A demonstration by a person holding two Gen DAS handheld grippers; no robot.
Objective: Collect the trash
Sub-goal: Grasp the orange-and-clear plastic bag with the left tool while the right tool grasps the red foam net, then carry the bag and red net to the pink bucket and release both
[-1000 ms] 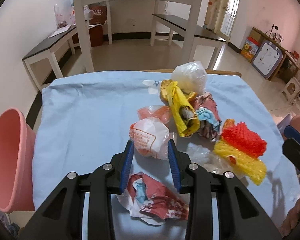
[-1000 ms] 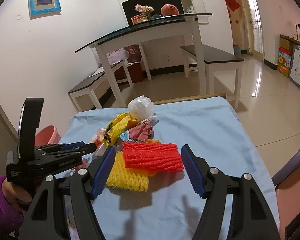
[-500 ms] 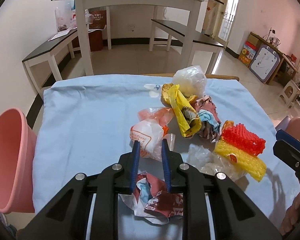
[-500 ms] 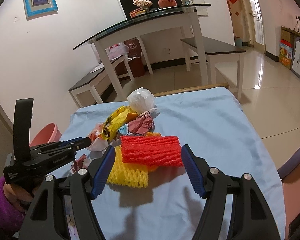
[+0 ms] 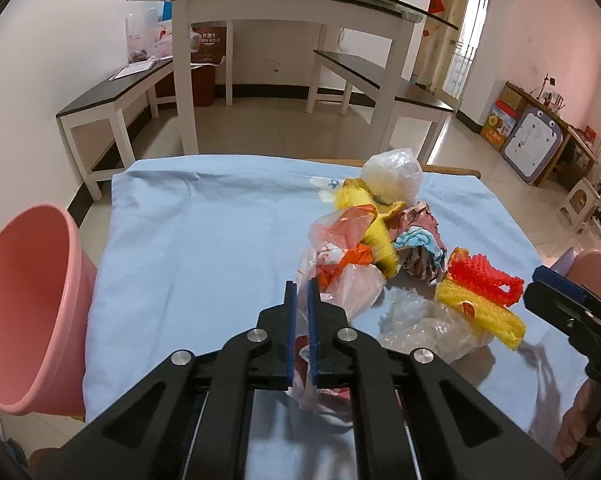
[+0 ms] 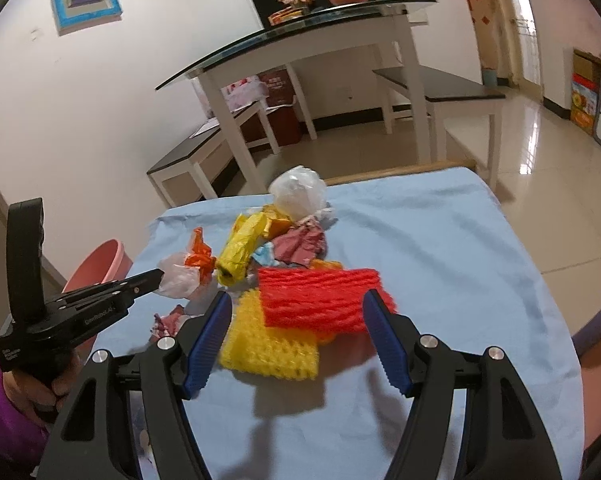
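Two grippers, one load. Your left gripper (image 5: 301,292) is clenched on the white-and-orange plastic bag (image 5: 342,276), which is pinched thin between its blue pads and lifted off the blue cloth (image 5: 204,240); a second ago those jaws stood wide around it while it lay flat. Beneath that gripper lies a crumpled red-and-white wrapper (image 6: 168,320), untouched.

Your right gripper (image 6: 296,320) hangs released, jaws wide, over the red foam net (image 6: 320,300), which rests on the yellow foam net (image 6: 268,348); its spread matches the earlier frame.

Outward, items left on the cloth:
- clear plastic film (image 5: 428,324), beside the foam nets
- yellow wrapper (image 5: 374,236)
- crumpled pink-and-blue paper (image 5: 420,240)
- white knotted bag (image 5: 392,176), at the far end of the heap

Receptacle: pink bin (image 5: 24,312), at the cloth's left edge, well apart from the heap. No trash is visible inside it, though its bottom is hidden.

Progress, as a judgement: early. One piece is in hand and not yet binned; the whole heap is left.
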